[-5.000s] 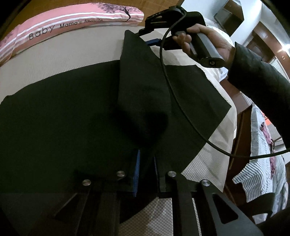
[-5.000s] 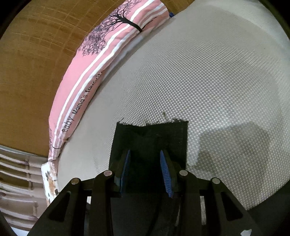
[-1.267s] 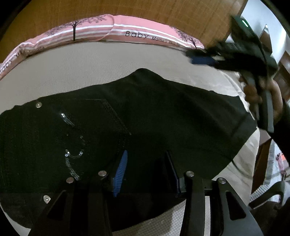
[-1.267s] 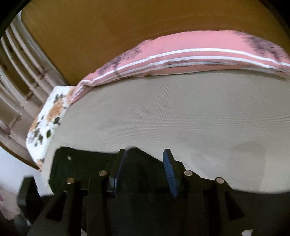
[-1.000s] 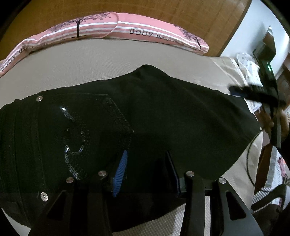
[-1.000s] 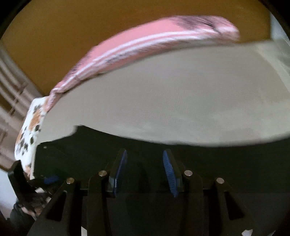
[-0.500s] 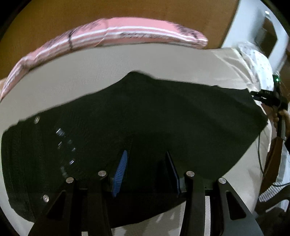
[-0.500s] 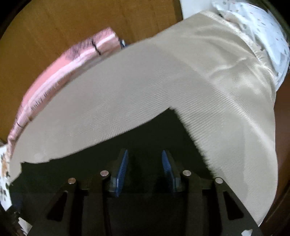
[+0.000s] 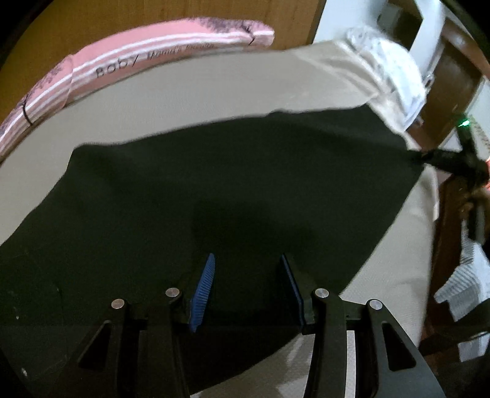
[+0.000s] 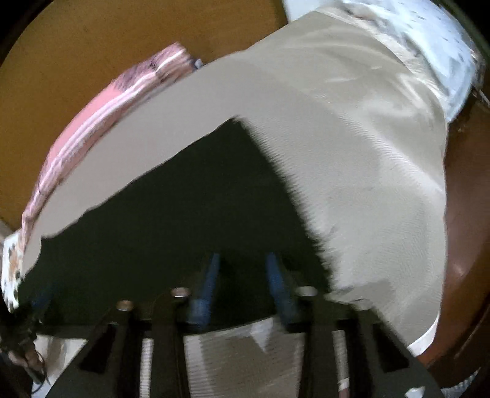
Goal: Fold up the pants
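The black pants (image 9: pixel 214 183) lie flat across the beige bed sheet (image 9: pixel 190 98), folded lengthwise. My left gripper (image 9: pixel 245 275) hovers over the near edge of the pants, its blue-padded fingers apart and empty. My right gripper (image 10: pixel 242 275) hovers over the hem end of the pants (image 10: pixel 183 208), fingers apart with nothing between them. The right gripper also shows in the left wrist view (image 9: pixel 447 159) at the far right corner of the pants.
A pink striped pillow (image 9: pixel 137 58) lies along the wooden headboard (image 9: pixel 153 15). A white patterned cloth (image 9: pixel 389 61) sits at the bed's far right corner. The bed's right edge drops to a brown wooden frame (image 10: pixel 465 214). A striped cloth (image 9: pixel 459 281) lies beyond the bed.
Both grippers have let go of the pant leg and opened. The right gripper swung to the hem end. The left view has shifted right, away from the sequinned pocket.
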